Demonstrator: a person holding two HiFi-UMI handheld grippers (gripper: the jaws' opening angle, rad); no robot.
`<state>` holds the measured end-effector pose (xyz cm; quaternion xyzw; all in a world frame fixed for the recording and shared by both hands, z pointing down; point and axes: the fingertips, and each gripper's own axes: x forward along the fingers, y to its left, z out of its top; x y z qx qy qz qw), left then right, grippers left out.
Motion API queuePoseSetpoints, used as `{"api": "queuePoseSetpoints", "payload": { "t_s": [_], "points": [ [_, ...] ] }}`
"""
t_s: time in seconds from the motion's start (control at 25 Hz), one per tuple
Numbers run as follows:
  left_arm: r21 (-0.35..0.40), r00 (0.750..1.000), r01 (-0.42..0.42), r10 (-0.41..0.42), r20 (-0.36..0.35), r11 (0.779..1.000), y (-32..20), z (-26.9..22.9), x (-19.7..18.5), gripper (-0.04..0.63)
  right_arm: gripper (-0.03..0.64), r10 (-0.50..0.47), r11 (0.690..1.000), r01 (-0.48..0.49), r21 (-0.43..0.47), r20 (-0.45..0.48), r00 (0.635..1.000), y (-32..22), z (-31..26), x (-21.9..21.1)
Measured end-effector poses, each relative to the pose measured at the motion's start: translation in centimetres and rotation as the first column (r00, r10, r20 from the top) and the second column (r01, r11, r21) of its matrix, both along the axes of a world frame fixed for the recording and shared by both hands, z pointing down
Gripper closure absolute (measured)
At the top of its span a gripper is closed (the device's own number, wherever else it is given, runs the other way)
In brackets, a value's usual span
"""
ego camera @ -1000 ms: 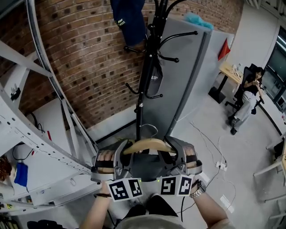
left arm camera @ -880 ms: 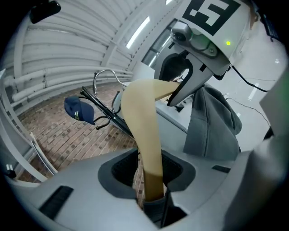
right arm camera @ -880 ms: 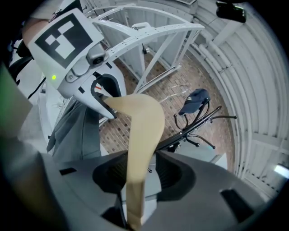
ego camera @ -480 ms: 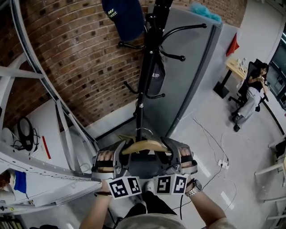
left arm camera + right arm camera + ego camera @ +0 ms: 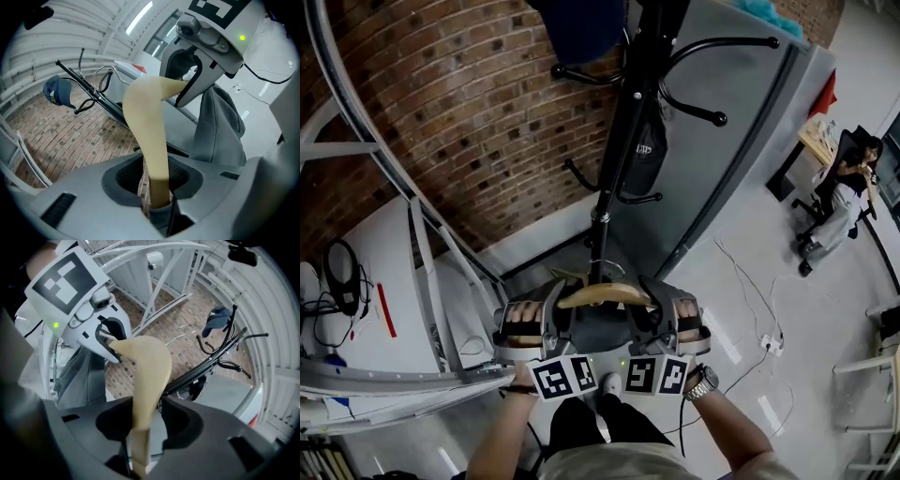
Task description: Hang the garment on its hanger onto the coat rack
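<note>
A light wooden hanger (image 5: 605,294) with a metal hook (image 5: 602,268) carries a grey garment (image 5: 602,336), held level in front of the black coat rack (image 5: 625,141). My left gripper (image 5: 561,307) is shut on the hanger's left end and my right gripper (image 5: 649,302) on its right end. In the left gripper view the hanger (image 5: 146,123) runs up from the left gripper (image 5: 157,190) to the right one (image 5: 206,51), with the garment (image 5: 220,126) beside it. The right gripper view shows the hanger (image 5: 146,373) rising from the right gripper (image 5: 140,437). A blue cap (image 5: 581,28) hangs on an upper hook.
A brick wall (image 5: 469,122) stands behind the rack and a grey partition panel (image 5: 727,141) to its right. A white metal frame (image 5: 422,272) runs along the left. Cables (image 5: 750,281) lie on the floor. A person (image 5: 848,187) sits far right.
Both grippers have carried the hanger closer to the rack's pole, which now looms larger and more central. Their hold on the hanger's ends is unchanged.
</note>
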<state>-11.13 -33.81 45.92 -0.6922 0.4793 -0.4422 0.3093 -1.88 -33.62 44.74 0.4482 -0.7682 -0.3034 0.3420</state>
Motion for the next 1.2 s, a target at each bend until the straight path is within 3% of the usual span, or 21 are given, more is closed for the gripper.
{"api": "queuePoseSetpoints", "payload": {
  "t_s": [0.36,1.2],
  "points": [
    [-0.043,0.999,-0.003,0.001,-0.037,0.999,-4.8,6.1,-1.0,0.483,0.460,0.079,0.995,-0.081,-0.056,-0.029,0.996,-4.8,6.0,-0.7],
    [-0.094,0.998,-0.039,0.044,0.044,0.995,-13.7,16.4,-1.4,0.483,0.460,0.141,0.982,-0.147,-0.118,-0.059,0.988,-12.5,16.5,-1.1]
  ]
}}
